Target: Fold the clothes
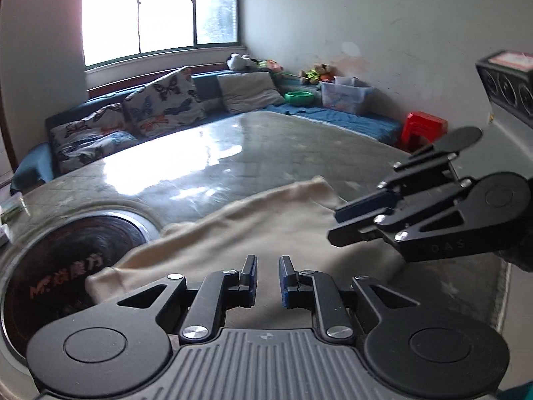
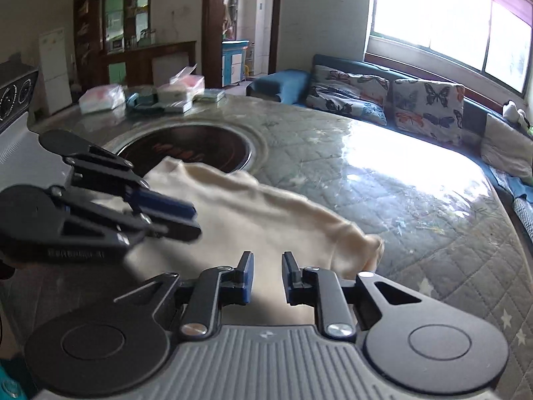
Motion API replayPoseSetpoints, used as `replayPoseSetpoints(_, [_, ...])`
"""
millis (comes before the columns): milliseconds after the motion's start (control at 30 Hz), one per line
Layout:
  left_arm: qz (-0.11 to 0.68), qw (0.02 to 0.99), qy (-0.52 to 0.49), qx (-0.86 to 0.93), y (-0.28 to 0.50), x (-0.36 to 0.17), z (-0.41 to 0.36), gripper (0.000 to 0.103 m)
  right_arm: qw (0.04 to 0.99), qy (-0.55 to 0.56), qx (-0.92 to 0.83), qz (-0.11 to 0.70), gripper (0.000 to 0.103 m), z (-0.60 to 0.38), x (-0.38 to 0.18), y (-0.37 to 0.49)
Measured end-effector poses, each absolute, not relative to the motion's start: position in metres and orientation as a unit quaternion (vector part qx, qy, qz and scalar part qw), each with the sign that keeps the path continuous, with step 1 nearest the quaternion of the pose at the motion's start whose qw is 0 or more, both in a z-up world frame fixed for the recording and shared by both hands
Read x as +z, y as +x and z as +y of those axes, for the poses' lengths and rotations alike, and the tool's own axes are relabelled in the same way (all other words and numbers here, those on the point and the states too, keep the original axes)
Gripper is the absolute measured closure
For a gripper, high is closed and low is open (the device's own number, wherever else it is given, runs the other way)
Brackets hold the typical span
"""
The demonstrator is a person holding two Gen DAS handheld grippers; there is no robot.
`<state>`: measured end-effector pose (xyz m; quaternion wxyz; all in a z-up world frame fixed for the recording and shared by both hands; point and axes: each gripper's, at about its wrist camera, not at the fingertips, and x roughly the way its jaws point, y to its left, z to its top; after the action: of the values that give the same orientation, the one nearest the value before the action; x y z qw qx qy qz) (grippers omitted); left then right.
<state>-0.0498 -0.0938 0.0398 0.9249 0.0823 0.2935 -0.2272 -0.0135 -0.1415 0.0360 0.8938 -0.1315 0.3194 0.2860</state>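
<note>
A cream-coloured garment (image 1: 253, 230) lies flat on the quilted table, with one corner over the dark round hob; the right wrist view shows the same garment (image 2: 266, 220). My left gripper (image 1: 268, 278) hovers open above its near edge, with nothing between the fingers. It also shows as the left gripper (image 2: 195, 221) at the left of the right wrist view. My right gripper (image 2: 268, 276) is open over the garment's near edge, holding nothing. Seen from the left wrist, the right gripper (image 1: 334, 225) comes in from the right above the cloth.
A round black hob (image 2: 190, 148) is sunk into the table (image 1: 260, 143). Wrapped packets (image 2: 143, 98) sit at the table's far side. A sofa with butterfly cushions (image 1: 160, 103), a red stool (image 1: 424, 128) and a clear bin (image 1: 346, 95) ring the table.
</note>
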Motion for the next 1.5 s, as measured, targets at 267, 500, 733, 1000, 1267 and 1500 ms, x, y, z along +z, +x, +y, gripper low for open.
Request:
replayPoseSetpoints(267, [0.298, 0.929, 0.056, -0.211, -0.053, 0.036, -0.085, 0.084, 0.893, -0.116, 0.279, 0.333, 0.083, -0.151, 0.026, -0.019])
replayPoseSetpoints(500, [0.314, 0.941, 0.004, -0.121, -0.037, 0.035, -0.026, 0.084, 0.891, -0.072, 0.269, 0.359, 0.083, -0.169, 0.022, -0.006])
replayPoseSetpoints(733, [0.304, 0.947, -0.039, -0.100, -0.027, 0.046, 0.005, 0.084, 0.906, -0.074, 0.245, 0.336, 0.081, -0.168, 0.033, 0.028])
replayPoseSetpoints(1000, [0.336, 0.939, -0.050, -0.057, 0.001, 0.027, 0.024, 0.085, 0.905, -0.056, 0.216, 0.363, 0.083, -0.171, 0.018, 0.066])
replayPoseSetpoints(1267, [0.318, 0.944, -0.048, -0.068, -0.001, 0.039, 0.020, 0.076, 0.903, -0.081, 0.249, 0.340, 0.080, -0.148, 0.033, 0.061])
replayPoseSetpoints(1500, [0.338, 0.939, -0.042, -0.045, 0.006, 0.031, 0.030, 0.076, 0.872, -0.128, 0.348, 0.320, 0.079, -0.088, 0.041, 0.038])
